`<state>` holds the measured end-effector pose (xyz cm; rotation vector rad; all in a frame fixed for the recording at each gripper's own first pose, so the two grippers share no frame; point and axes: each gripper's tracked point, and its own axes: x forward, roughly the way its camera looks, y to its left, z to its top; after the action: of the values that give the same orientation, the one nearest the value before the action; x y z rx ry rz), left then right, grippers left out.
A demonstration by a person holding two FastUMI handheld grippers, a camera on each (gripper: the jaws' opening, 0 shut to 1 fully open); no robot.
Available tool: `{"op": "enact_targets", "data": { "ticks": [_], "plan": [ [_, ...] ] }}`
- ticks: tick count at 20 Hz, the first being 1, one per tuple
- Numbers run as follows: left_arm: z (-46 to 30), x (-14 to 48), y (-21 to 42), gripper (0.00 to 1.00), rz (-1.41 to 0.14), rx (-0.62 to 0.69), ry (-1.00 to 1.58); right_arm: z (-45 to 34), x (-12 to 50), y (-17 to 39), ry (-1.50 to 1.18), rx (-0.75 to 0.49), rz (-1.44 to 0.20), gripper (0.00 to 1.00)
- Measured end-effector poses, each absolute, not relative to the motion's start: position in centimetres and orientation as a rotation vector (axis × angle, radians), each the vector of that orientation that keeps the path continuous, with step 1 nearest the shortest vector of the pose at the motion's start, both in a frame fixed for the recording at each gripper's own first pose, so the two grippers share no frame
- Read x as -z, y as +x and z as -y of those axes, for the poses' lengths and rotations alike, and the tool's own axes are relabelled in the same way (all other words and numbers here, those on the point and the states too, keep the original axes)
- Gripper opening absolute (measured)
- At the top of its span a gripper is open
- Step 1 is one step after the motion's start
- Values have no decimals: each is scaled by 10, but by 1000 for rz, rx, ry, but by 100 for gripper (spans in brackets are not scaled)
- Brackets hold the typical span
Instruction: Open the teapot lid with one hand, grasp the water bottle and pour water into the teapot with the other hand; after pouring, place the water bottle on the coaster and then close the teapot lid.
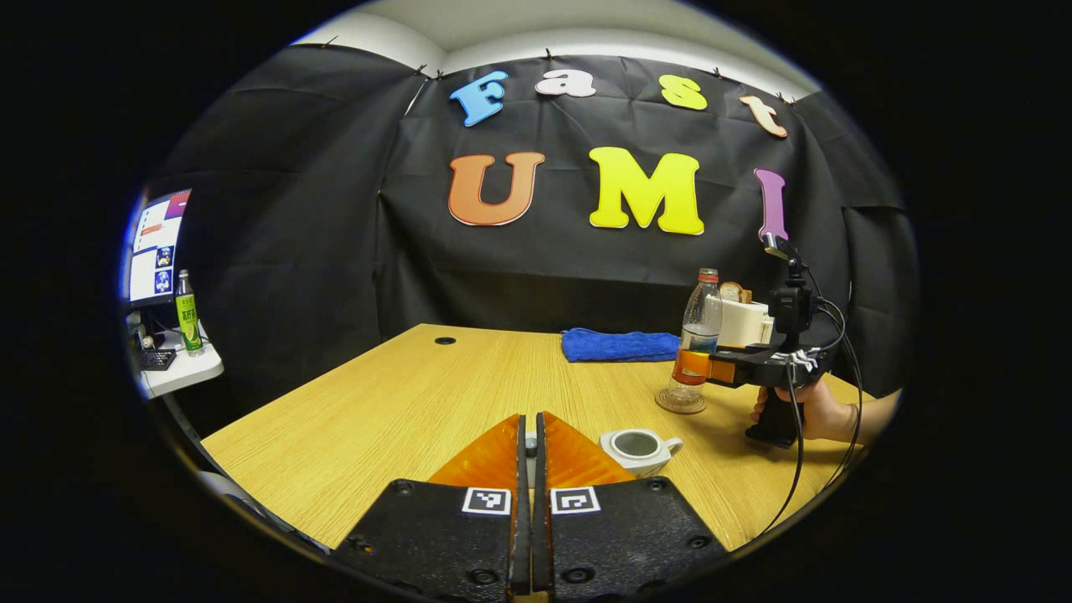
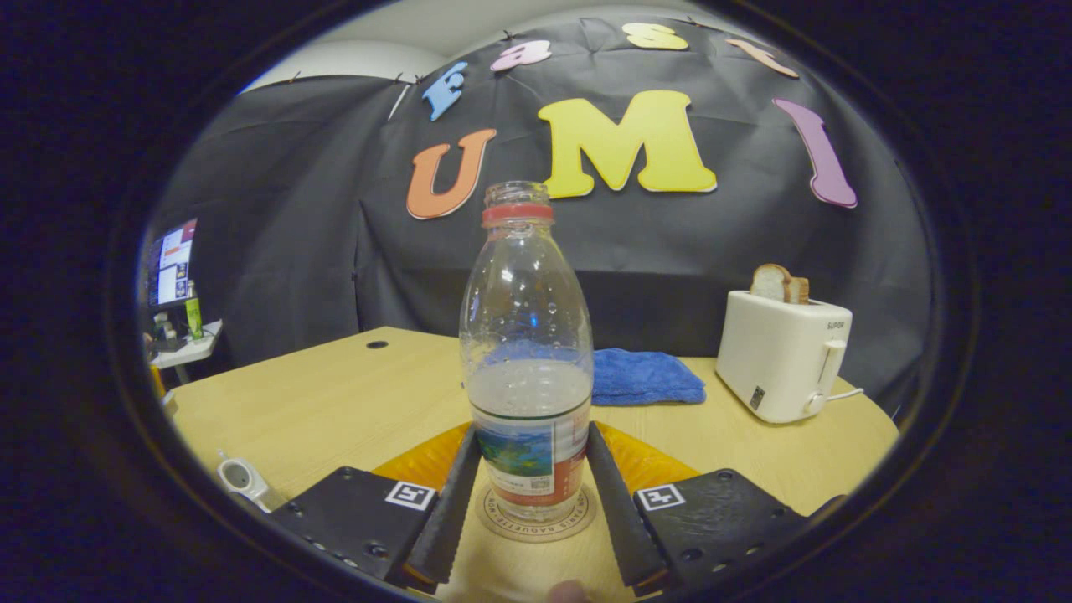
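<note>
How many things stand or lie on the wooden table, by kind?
Water bottle: 1
Coaster: 1
Teapot: 1
Blue towel: 1
Toaster: 1
Total: 5

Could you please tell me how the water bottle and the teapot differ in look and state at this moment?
The water bottle is tall, clear plastic and uncapped; the teapot is low, white and opaque, its lid off. The bottle stands on the coaster between the right gripper's jaws; the teapot sits bare on the table, beside the left gripper. Both stand upright with open tops.
</note>
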<state>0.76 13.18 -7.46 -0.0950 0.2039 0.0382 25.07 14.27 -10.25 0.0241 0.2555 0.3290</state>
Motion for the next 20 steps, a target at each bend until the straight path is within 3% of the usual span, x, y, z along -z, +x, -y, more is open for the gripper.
{"op": "enact_targets", "data": {
  "ticks": [8,9,10,11,18,20],
  "plan": [
    [-129,75,9,3,-209,-36,-85,-140,114,250,28,-319,-282,78],
    [-131,75,8,3,-209,-40,-85,-140,114,250,26,-319,-286,82],
    [-130,74,9,3,-209,-41,-88,-140,113,249,26,-318,-284,96],
    [-129,72,9,3,-209,-40,-89,-140,112,246,28,-320,-287,98],
    [-96,50,20,0,-151,13,-92,-105,101,169,70,-317,-303,97],
    [-83,49,30,4,-140,44,-96,-86,91,145,74,-289,-280,98]
  ]
}}
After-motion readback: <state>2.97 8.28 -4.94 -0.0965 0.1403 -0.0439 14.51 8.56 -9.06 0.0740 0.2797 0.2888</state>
